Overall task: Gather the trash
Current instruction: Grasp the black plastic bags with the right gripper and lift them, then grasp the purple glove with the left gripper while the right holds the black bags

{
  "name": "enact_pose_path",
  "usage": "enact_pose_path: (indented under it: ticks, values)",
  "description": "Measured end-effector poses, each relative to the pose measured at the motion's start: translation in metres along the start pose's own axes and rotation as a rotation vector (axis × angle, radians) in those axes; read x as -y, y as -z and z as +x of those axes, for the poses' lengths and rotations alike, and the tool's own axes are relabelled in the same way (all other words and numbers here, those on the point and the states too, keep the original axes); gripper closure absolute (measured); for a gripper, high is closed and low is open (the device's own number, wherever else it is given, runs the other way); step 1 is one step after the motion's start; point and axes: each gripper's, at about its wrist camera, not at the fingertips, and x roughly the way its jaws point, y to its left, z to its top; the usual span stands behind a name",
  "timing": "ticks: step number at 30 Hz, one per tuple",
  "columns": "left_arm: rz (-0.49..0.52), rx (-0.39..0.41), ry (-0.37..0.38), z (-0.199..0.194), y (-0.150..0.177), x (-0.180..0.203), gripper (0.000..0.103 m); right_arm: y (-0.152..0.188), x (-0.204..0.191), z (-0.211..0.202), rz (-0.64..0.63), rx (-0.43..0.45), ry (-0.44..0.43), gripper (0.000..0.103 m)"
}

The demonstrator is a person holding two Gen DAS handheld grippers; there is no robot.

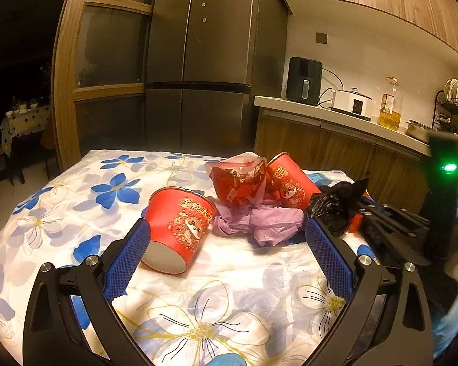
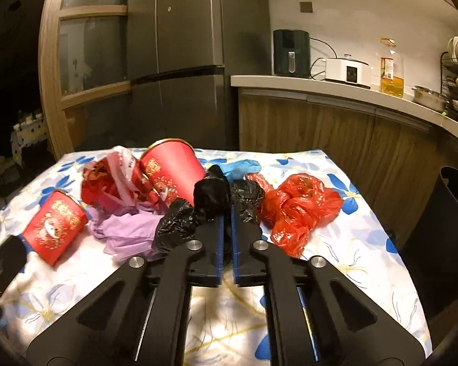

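Right gripper (image 2: pixel 226 210) clamped on black bag (image 2: pixel 212 193) mid-table, left gripper (image 1: pixel 227 228) wide by near red cup (image 1: pixel 177 228)

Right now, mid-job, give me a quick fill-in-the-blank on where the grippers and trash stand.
1. The right gripper is shut on the ____ bag.
2. The left gripper stands ____, its left finger beside a red cup.
3. Right of the black bag lies a crumpled ____ bag.
4. The trash lies on a ____ cloth.

Missing: black; open; red; flowered
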Motion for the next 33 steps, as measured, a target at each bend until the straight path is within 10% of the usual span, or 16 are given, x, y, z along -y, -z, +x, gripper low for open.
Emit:
enact_pose_path:
  ticks: [23,33]
  values:
    - [0.043,-0.129,0.015,0.092,-0.004,0.068,0.013,-0.003,0.070,-0.118,0.147,0.190,0.030,0.100]
    - [0.010,-0.249,0.019,0.112,0.012,0.058,0.078,-0.001,0.074,-0.118,0.163,0.182,0.036,0.100]
